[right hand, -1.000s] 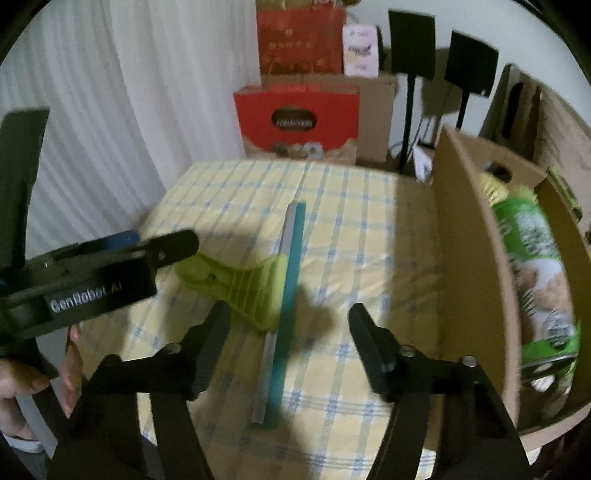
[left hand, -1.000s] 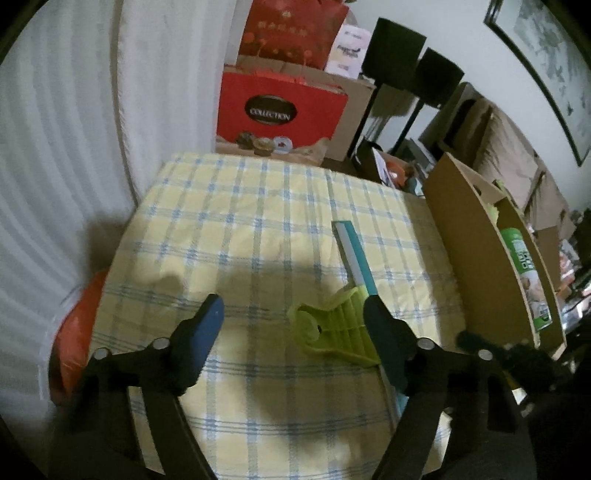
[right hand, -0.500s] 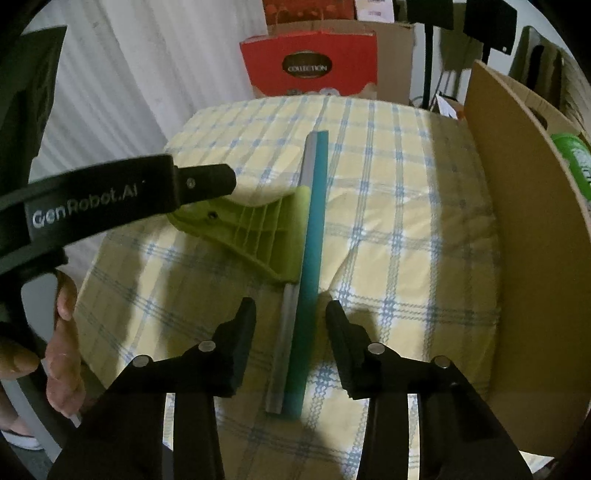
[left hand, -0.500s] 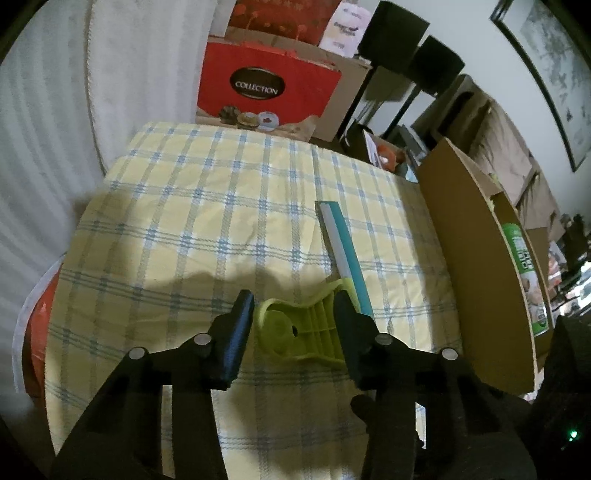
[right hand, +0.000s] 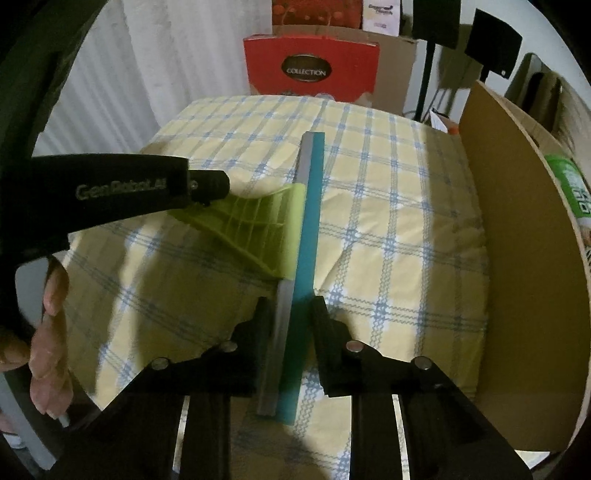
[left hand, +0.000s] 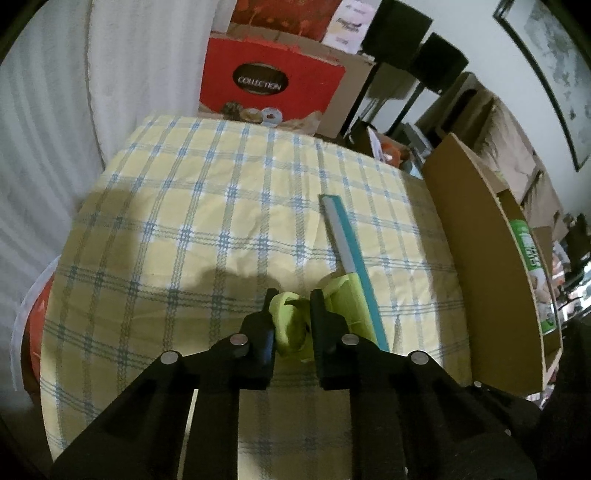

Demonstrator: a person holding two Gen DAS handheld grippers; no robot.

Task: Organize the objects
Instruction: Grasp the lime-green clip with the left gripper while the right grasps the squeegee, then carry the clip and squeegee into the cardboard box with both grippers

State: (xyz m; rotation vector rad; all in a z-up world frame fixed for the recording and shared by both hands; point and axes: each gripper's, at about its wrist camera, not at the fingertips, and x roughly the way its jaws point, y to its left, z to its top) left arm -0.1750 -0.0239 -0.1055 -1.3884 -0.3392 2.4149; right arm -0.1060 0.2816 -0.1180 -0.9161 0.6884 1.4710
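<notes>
Jaws of the left gripper (left hand: 291,306) were closing onto the looped lime-green plastic handle (left hand: 290,325) of a window squeegee, low in the frame's centre. Those of the right gripper (right hand: 291,306) had clamped the squeegee's long teal-and-grey blade (right hand: 308,221) near its lower end. It lay on a yellow-and-blue checked tablecloth (right hand: 388,258), beside a tall cardboard box (right hand: 517,240) at the right edge.

Before you, a white curtain (left hand: 74,92) on the left, pale wall (left hand: 491,55) with a framed picture (left hand: 546,74), black speakers on stands (left hand: 402,29), dim light.
</notes>
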